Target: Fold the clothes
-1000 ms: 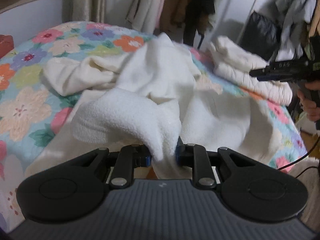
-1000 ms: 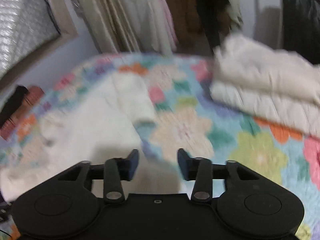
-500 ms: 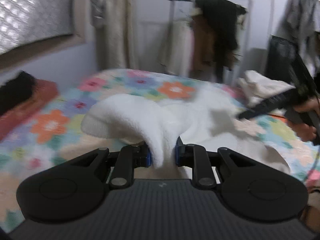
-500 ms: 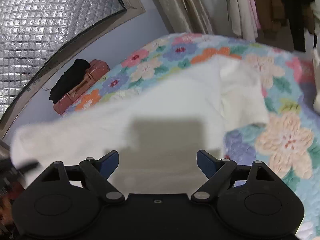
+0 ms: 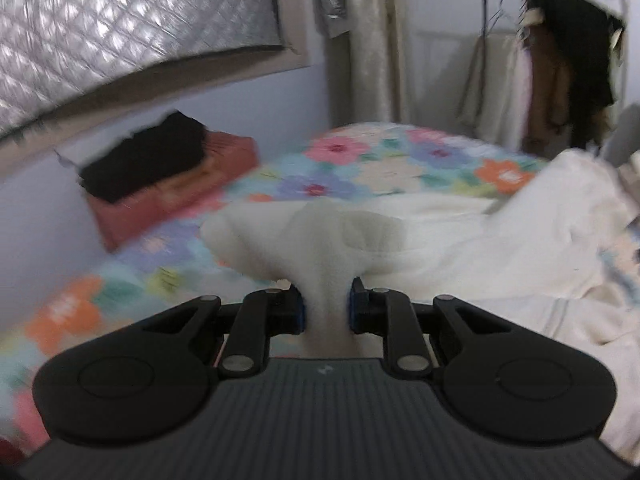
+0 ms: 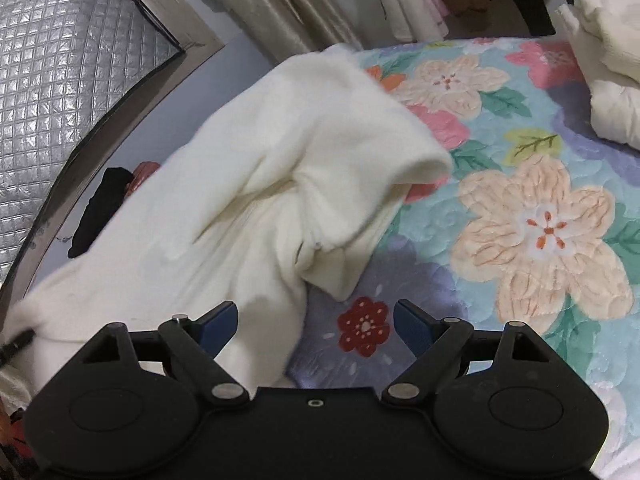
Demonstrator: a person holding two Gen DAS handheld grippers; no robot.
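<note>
On the bed, seen first from the left wrist, one cream fleece garment (image 5: 460, 240) lies spread over a quilted floral bedspread (image 5: 372, 160). The left claw (image 5: 325, 312) is closed on a bunched fold of that garment — the soft, nubby cloth squeezes up between the two blue-padded fingers (image 5: 298, 312) and mushrooms out above them in a rounded lobe. The rest of the fleece runs off to the right in loose, thick folds. Against the wall on the left sits one reddish box-like case (image 5: 176, 184) with one black, limp piece of cloth (image 5: 148, 152) draped on top. Above it, a silvery quilted sheet (image 5: 120, 28) covers the window. At the back stand pale curtains (image 5: 368, 40) and one clothes rack (image 5: 540, 60) hung with dark and light clothes; how many I cannot tell.

From the right wrist, the same garment (image 6: 260, 184) lies across the left half of the bed, its surface matte and plush, one flap folded over with a rounded edge. The right claw (image 6: 316, 322) stands wide and holds nothing — its two blue pads (image 6: 218, 322) are far apart, the left one just over the edge of the fleece, the right one over bare bedspread (image 6: 540, 232), whose stitched blossoms look puffy and embossed. One stack of folded cream clothes (image 6: 608, 60) sits at the far right, well apart from the garment.
</note>
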